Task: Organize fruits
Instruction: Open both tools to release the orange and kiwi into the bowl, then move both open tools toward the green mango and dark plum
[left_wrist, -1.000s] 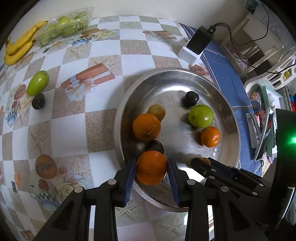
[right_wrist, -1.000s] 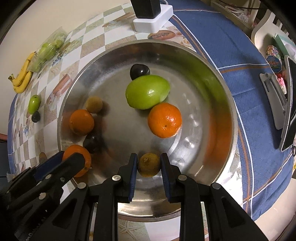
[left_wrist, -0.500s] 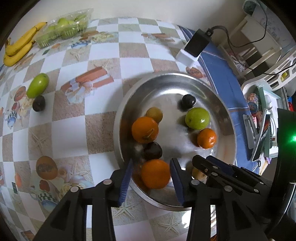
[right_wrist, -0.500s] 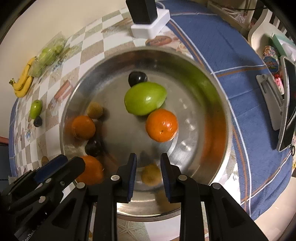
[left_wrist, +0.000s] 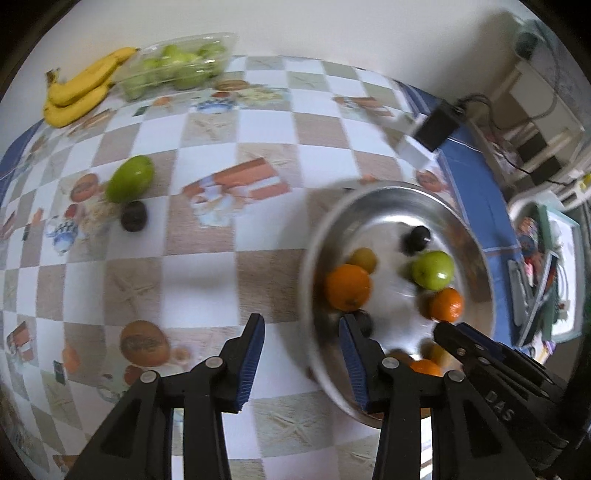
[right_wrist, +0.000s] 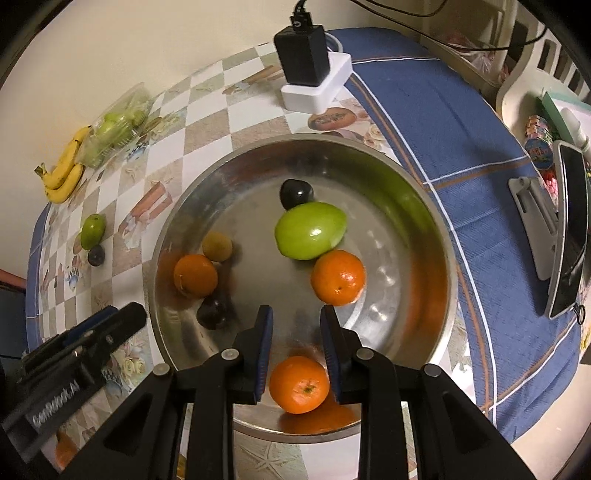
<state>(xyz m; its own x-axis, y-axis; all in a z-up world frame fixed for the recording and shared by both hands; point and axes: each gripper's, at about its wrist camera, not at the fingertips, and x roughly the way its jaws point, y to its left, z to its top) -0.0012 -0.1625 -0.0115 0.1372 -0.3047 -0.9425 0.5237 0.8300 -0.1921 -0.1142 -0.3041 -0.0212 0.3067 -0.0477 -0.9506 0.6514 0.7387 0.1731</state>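
A steel bowl (right_wrist: 413, 192) (left_wrist: 469, 236) holds oranges (right_wrist: 338, 277) (right_wrist: 195, 275) (right_wrist: 299, 384), a green mango (right_wrist: 310, 229), dark plums (right_wrist: 295, 192) (right_wrist: 212, 314) and a small yellow-brown fruit (right_wrist: 218, 245). My left gripper (left_wrist: 301, 352) is open and empty over the tablecloth, just left of the bowl's rim. My right gripper (right_wrist: 295, 343) is open above the bowl's near side, with an orange lying in the bowl below and between its fingers. A second green mango (left_wrist: 130, 178) and a dark plum (left_wrist: 133, 220) lie on the table at the left.
Bananas (left_wrist: 79, 88) and a clear pack of green fruit (left_wrist: 173, 70) sit at the table's far left by the wall. A black charger on a white block (right_wrist: 306, 62) stands behind the bowl. A phone on a stand (right_wrist: 565, 229) and clutter lie at the right.
My left gripper let go of the orange, pulled back and swung left off the bowl. My right gripper released the small fruit and drew back; an orange now lies between its fingers.
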